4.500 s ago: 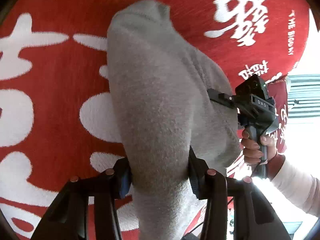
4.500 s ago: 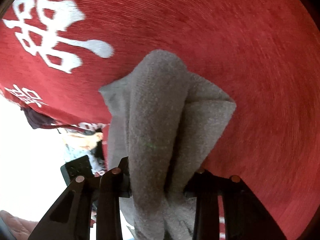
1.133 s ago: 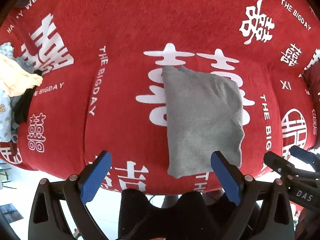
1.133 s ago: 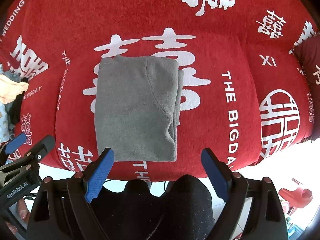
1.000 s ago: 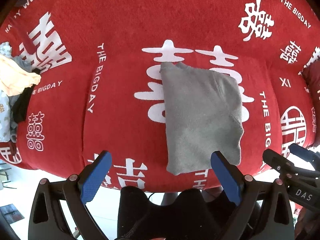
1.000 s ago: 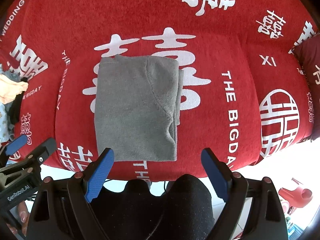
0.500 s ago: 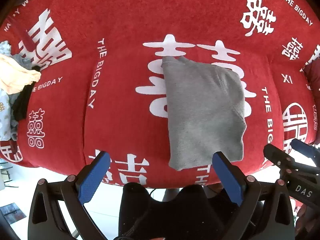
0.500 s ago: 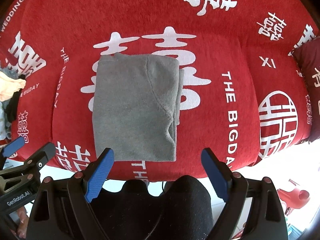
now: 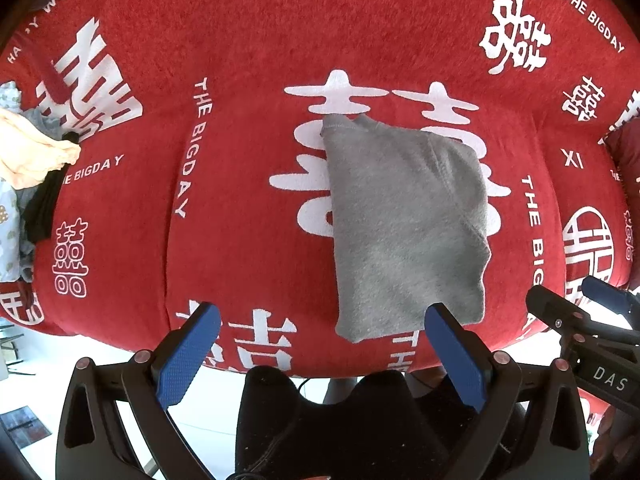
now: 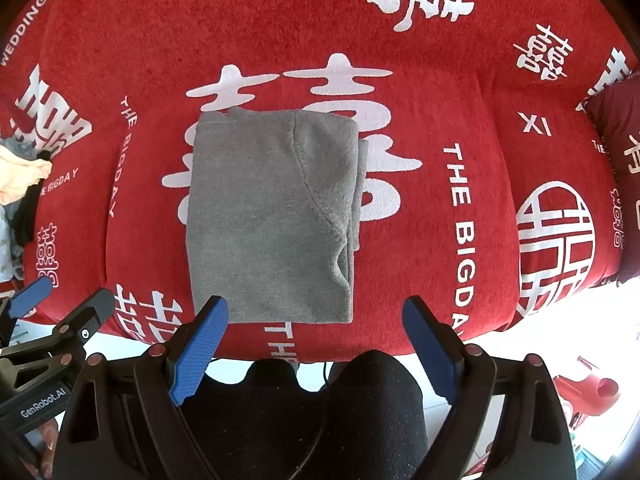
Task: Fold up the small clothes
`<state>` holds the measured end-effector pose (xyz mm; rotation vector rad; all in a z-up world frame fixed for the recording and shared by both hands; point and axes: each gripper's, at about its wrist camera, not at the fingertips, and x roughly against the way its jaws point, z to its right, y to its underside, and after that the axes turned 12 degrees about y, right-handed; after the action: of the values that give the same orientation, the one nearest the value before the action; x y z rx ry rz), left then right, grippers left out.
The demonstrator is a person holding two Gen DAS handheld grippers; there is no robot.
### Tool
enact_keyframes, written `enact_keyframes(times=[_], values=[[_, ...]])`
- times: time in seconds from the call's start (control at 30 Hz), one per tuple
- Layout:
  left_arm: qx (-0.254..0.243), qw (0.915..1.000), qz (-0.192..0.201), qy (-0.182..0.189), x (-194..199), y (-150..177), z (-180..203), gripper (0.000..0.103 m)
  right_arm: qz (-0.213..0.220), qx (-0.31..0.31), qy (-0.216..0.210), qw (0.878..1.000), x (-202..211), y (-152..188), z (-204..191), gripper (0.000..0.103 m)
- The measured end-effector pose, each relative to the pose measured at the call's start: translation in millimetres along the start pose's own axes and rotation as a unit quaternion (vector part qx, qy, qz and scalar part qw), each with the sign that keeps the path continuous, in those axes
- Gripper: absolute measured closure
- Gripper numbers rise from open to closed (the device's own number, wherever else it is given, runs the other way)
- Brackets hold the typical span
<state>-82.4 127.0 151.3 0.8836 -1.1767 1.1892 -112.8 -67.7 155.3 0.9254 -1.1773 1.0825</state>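
A grey fleece garment lies folded into a flat rectangle on the red cover, near its front edge; it also shows in the right wrist view. My left gripper is open and empty, held above and in front of the garment's near edge. My right gripper is open and empty too, over the same near edge. Each gripper shows at the edge of the other's view: the right one and the left one.
The red cover with white characters and "THE BIGDAY" print drapes a cushioned seat. A heap of unfolded small clothes lies at the far left. A dark red cushion sits at the right. The person's dark-clad knees are below.
4.5 s ago both grippers were shut on the grey garment held up over the cover. Now it lies folded and both are open. Over the last second only slight camera drift.
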Motion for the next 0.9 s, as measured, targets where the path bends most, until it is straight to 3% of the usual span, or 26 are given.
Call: enact_keyframes(times=[0.9], values=[[-0.003, 1.0, 0.001, -0.002, -1.3, 0.5, -2.0, 0.001, -0.002, 0.002, 0.001, 1.0, -0.6, 0.0, -0.9, 0.012]])
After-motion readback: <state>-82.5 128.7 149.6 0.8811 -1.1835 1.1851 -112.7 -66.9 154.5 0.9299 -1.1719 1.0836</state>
